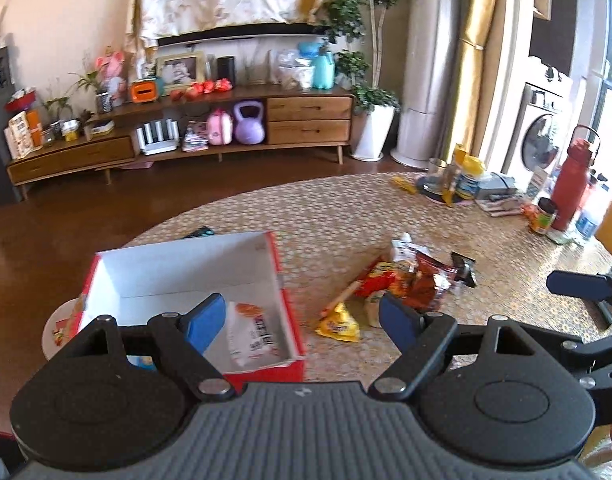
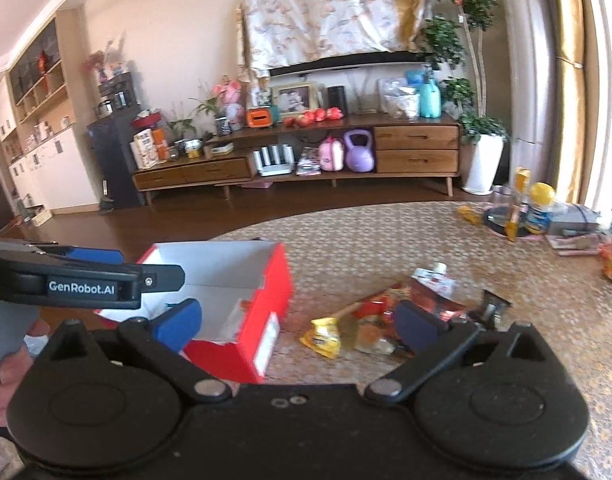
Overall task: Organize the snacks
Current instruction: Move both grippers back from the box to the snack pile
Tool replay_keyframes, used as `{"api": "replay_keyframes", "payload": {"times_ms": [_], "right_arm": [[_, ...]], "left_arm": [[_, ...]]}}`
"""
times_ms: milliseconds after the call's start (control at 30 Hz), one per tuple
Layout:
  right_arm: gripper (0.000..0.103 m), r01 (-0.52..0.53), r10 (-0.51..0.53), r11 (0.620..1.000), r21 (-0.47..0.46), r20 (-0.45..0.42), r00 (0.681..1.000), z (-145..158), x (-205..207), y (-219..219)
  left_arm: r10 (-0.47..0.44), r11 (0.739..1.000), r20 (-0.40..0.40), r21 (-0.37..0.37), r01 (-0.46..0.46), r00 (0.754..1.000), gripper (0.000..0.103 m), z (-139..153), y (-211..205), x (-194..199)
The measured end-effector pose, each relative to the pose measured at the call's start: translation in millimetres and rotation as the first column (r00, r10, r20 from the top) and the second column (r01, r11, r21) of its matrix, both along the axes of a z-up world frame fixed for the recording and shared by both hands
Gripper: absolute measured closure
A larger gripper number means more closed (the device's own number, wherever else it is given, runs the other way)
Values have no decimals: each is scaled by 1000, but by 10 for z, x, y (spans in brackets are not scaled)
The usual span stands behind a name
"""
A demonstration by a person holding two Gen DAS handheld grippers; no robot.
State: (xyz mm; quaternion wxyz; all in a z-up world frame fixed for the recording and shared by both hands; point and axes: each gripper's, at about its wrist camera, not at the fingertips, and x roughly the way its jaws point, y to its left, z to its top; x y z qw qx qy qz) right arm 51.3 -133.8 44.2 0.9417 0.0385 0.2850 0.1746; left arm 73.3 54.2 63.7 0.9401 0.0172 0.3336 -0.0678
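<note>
A red box (image 1: 277,268) with a white inside stands on the round patterned table (image 1: 346,216). A white snack packet (image 1: 251,338) lies in its near corner. To the box's right is a loose pile: a yellow packet (image 1: 340,325), red packets (image 1: 410,280), a white pouch and a dark wrapper. My left gripper (image 1: 301,324) hangs open over the box's right wall, with nothing between its blue pads. My right gripper (image 2: 299,326) is open wide and empty, between the box (image 2: 273,280) and the yellow packet (image 2: 322,338).
At the table's far right stand a red bottle (image 1: 570,188), a jar (image 1: 544,216), and cans and papers (image 1: 470,184). The box sits close to the table's left edge. A wooden cabinet (image 1: 306,120) runs along the far wall. A hand (image 2: 13,360) holds the left gripper (image 2: 145,270).
</note>
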Motion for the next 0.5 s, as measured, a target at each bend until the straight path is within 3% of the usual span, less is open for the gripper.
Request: {"api": "replay_keyframes", "payload": {"times_ms": [200,500], "right_arm": [[0,62,-62,998,-32,-1,998,-164,-33,-337],[5,115,-120,990,-78,-70,990,-595,49,-669]], "left_arm": [[-35,999,-21,-8,35,999,19,-151,-265,89],[-34,999,-80,-38,31,996,19,-524,-547,401]]}}
